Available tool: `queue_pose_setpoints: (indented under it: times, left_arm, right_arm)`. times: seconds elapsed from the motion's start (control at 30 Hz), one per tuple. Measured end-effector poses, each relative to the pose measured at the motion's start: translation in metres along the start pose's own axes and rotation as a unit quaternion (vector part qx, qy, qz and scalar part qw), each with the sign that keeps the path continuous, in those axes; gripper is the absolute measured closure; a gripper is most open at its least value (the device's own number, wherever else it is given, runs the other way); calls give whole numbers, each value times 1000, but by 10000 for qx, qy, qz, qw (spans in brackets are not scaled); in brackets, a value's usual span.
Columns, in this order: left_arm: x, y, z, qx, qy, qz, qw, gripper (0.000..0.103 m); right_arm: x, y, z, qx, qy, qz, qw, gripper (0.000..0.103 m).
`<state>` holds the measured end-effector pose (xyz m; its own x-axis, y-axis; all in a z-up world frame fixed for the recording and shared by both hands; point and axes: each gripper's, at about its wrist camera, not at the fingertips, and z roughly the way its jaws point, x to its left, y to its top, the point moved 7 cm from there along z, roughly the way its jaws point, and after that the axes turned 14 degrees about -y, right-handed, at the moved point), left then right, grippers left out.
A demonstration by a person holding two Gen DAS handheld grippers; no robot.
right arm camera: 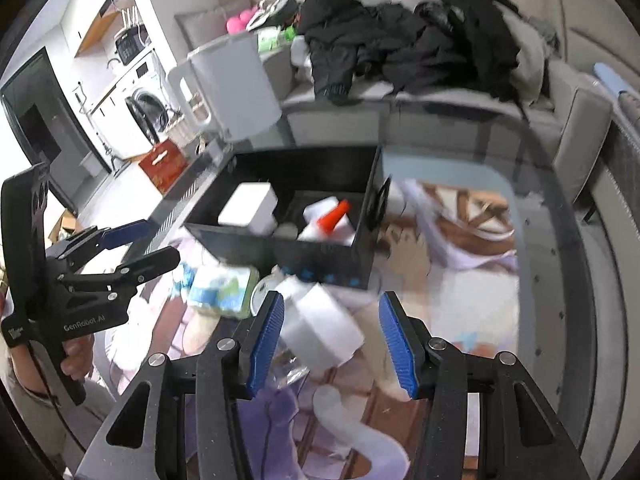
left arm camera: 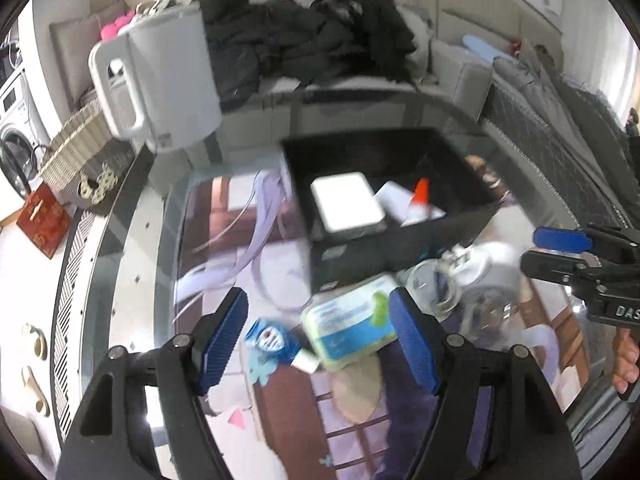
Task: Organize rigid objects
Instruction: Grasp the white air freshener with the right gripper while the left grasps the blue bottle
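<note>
Clear jar with its white lid is lying between the wide-spread right gripper; looking slippery and breakable, it wants grasping across the lid. Left gripper, equally wide, is framing the light, squashy wipes pack.

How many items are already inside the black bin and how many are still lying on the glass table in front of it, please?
Inside the black bin: 2, namely the white box and the orange-capped glue bottle.
On the glass table: 3, namely the wipes pack, the blue tape dispenser and the clear jar with a white lid.
Total: 5.
</note>
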<state>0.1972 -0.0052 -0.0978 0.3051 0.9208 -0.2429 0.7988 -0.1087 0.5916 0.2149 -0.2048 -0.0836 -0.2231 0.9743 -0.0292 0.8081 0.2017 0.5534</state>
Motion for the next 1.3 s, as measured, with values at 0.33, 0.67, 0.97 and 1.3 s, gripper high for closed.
queue_pose_setpoints:
  times: [0.33, 0.67, 0.97, 1.3]
  left_arm:
    - [35, -31, 26, 479, 303, -242, 9981, 28]
    - [40, -39, 21, 559, 103, -353, 9978, 29]
    - [42, -41, 23, 655, 150, -325, 9972, 29]
    - [40, -35, 42, 833, 150, -361, 9958, 42]
  right_arm:
    - [22, -1, 28, 135, -109, -317, 9993, 43]
    - [24, -9, 58, 416, -213, -513, 9976, 36]
    - [6, -23, 50, 511, -210, -509, 9972, 37]
    - [-7, -38, 55, 728, -233, -515, 9957, 31]
